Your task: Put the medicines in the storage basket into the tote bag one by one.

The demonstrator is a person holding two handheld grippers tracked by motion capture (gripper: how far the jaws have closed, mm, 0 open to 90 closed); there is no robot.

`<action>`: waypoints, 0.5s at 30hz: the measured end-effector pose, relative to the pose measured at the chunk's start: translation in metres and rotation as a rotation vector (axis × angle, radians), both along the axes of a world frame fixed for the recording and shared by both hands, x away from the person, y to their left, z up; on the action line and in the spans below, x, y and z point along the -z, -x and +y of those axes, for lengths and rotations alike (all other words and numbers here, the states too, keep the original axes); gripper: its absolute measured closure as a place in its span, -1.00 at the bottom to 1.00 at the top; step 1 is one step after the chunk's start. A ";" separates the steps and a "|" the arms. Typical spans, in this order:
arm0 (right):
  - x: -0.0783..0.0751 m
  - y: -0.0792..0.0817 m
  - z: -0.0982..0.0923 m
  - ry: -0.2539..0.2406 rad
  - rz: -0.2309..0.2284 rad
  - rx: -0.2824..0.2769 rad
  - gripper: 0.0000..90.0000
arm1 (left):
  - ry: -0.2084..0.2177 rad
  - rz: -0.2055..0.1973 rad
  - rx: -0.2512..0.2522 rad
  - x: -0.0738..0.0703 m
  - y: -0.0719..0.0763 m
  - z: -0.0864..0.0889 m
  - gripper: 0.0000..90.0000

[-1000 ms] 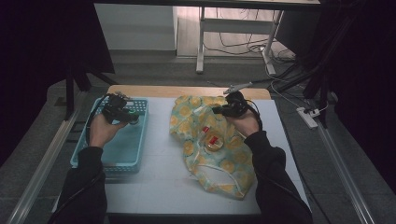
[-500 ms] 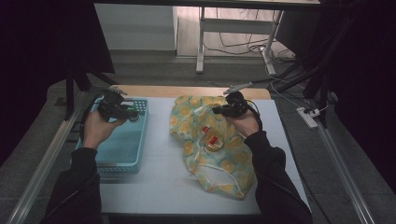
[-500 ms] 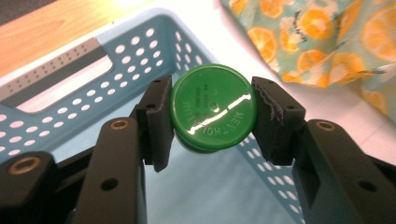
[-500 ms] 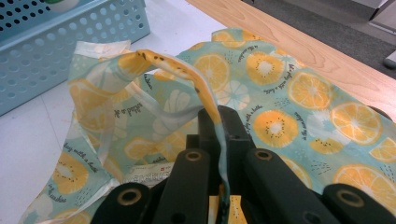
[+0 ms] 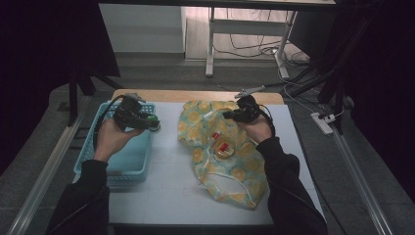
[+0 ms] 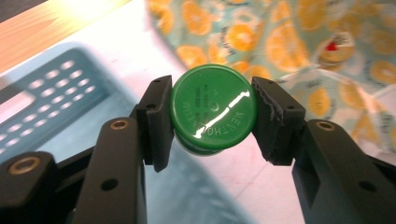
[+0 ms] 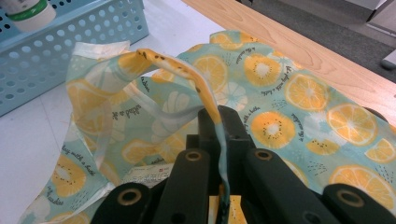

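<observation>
High view: left tongs (image 5: 152,123) hang above the inner edge of the blue basket (image 5: 128,161), between it and the fruit-print bag (image 5: 230,166) on the white desk (image 5: 166,196).
Left tongs: clamped on a green-capped jar (image 6: 213,108), pads pressing the cap from both sides, cap facing the camera.
Right tongs: (image 7: 219,122) closed tight on a cloth strap of the bag, lifting the rim so the mouth gapes toward the basket.
Jar: off the desk, in the air, near the bag's open side but not yet over it.
Inside the bag: a small round item with a red label (image 5: 223,148) lies on the cloth near the middle.
Step in hand, as I judge it: carrying the jar across to drop it into the bag.
Doing it well: hold the strap high and steady so the opening does not sag; bring the jar low over the lip, past the raised rim, before loosening the grip.
Risk: letting go early would roll the jar onto the desk.
</observation>
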State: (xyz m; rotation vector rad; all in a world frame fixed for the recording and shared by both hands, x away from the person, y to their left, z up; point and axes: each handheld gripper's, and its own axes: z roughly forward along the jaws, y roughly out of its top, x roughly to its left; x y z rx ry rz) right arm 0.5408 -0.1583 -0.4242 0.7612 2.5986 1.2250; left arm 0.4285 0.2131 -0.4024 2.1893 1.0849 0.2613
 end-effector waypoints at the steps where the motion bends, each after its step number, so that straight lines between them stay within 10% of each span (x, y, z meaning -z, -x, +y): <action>1: 0.000 0.000 0.000 -0.001 -0.001 -0.001 1.00 | 0.004 0.000 0.013 -0.001 0.001 -0.005 0.15; 15: -0.002 0.000 0.002 0.003 -0.007 0.000 1.00 | 0.017 0.000 0.176 -0.004 0.002 -0.070 0.15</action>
